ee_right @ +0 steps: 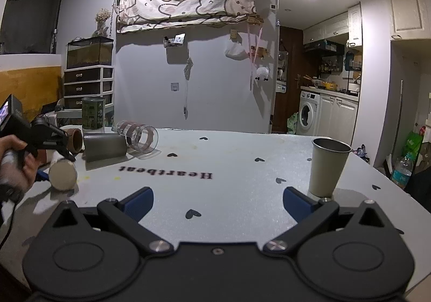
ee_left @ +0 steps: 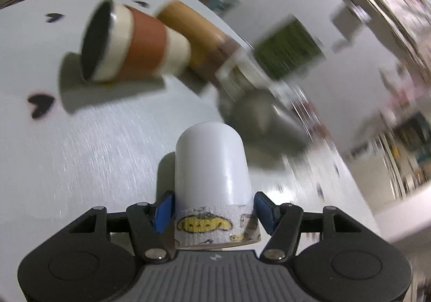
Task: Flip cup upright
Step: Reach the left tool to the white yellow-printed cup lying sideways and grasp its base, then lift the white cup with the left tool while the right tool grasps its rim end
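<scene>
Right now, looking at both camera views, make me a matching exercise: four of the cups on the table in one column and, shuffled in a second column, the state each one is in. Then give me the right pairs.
Column one:
1. white cup
2. metal cup
3. clear striped glass
4. brown-banded cup

Column two:
A. upright and alone, near the right gripper
B. on its side, dark mouth facing the left wrist camera
C. on its side, see-through, next to a grey cup
D. clamped between the left gripper's blue fingers

Pairs: 1-D, 2-A, 3-C, 4-B
</scene>
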A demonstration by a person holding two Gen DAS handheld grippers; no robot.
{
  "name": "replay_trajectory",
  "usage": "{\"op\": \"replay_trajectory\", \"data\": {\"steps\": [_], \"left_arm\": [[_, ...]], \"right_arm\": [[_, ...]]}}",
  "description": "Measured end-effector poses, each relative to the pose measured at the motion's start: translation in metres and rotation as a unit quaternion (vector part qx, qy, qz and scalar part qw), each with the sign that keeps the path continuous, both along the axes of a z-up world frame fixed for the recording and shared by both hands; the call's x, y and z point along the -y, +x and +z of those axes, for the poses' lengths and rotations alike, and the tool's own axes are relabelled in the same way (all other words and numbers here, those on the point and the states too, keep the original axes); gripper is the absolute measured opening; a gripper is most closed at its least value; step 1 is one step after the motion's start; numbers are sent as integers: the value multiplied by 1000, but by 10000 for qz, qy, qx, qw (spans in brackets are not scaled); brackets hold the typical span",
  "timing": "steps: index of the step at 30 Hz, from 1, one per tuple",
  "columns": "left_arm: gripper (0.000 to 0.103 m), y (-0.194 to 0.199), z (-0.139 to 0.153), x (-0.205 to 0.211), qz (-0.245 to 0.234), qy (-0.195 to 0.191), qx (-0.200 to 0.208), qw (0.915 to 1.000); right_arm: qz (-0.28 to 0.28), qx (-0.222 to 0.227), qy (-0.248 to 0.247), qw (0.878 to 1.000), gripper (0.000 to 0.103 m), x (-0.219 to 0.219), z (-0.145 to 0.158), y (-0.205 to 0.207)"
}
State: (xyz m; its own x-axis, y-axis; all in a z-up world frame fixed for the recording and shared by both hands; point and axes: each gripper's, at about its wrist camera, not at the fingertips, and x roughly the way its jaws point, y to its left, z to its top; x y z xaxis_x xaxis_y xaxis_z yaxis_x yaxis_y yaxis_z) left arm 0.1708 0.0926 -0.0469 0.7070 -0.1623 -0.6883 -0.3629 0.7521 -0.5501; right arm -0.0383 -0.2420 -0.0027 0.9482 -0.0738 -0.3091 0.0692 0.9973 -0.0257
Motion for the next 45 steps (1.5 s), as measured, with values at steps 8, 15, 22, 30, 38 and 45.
{"op": "replay_trajectory", "data": {"steps": [8,15,22,30,38,45], "left_arm": [[64,-62,1,81,-2139,235,25,9766],[64,-111,6,146,-3638,980,332,9257],[83,-121,1,158,-3810,1509,563,9104],[88,-154,-10,164,-3816,2190,1079,8915],[92,-155,-15,143,-3503,2180,1250,9023],[91,-148,-17,119,-2987,1926,1307,9255]], "right_arm": [[-58,35,130,9999,103,6,1,-2],[73,-139,436,9989,103,17,-2,9],[580,-893,1264,9862,103,22,-7,67],[1154,-1864,995,9706,103,-26,-33,134],[1037,-2157,1064,9651,103,-15,-46,138],[612,-2108,1301,9669,103,21,-49,112]]}}
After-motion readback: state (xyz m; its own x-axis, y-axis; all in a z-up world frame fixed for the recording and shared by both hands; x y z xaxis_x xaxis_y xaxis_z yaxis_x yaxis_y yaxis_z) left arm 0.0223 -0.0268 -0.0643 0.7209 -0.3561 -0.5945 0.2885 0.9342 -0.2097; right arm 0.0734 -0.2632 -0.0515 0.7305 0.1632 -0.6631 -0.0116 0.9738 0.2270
